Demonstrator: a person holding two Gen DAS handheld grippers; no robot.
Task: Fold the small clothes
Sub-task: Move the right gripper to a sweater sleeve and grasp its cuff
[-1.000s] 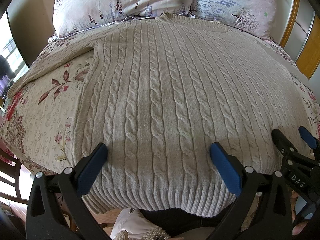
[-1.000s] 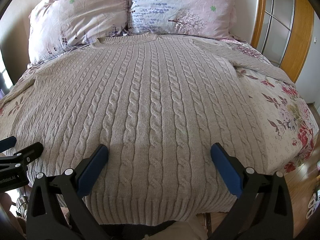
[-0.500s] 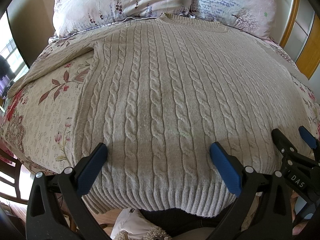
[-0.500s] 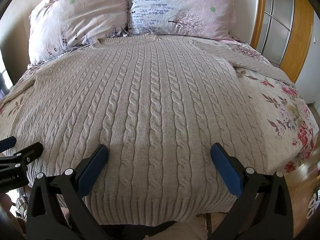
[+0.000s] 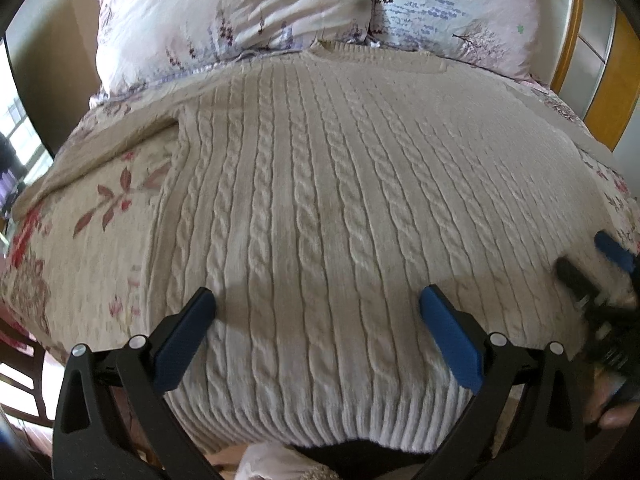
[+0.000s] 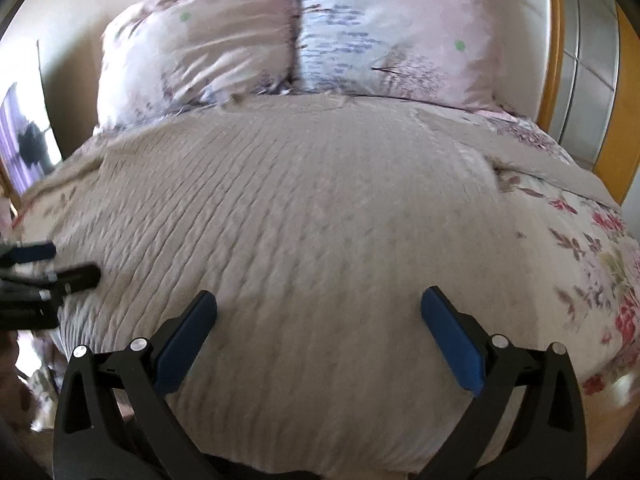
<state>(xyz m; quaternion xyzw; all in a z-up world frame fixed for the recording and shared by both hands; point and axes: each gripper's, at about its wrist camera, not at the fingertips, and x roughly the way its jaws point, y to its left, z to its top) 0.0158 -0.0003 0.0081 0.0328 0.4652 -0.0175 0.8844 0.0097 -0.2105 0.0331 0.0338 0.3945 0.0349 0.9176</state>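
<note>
While both views blur a little, the layout reads clearly.

Sweater (image 5: 320, 208): beige cable knit, spread flat and face up over most of the bed, collar at the head end touching the pillows, ribbed hem hanging just over the foot edge.
Sleeves: one lies out toward the bed's left edge (image 5: 100, 148); the other runs toward the right edge (image 6: 532, 160).
Bed (image 5: 80, 248): floral cover, bare along the left and right edges beside the sweater.
Pillows (image 5: 248, 12): two, side by side at the head edge, pale pink and blue print.
Left gripper (image 5: 318, 316): over the hem nearer the bed's left side, blue pads spread wide, nothing between them; whether the tips touch the knit cannot be told.
Right gripper (image 6: 320, 316): over the hem nearer the right side, fingers likewise wide apart and empty.
Cross views: the right gripper shows at the right border of the left view, the left gripper at the left border of the right view, both above the knit near the foot edge.
Frame (image 6: 554, 40): wooden, at the head corner on the right.
</note>
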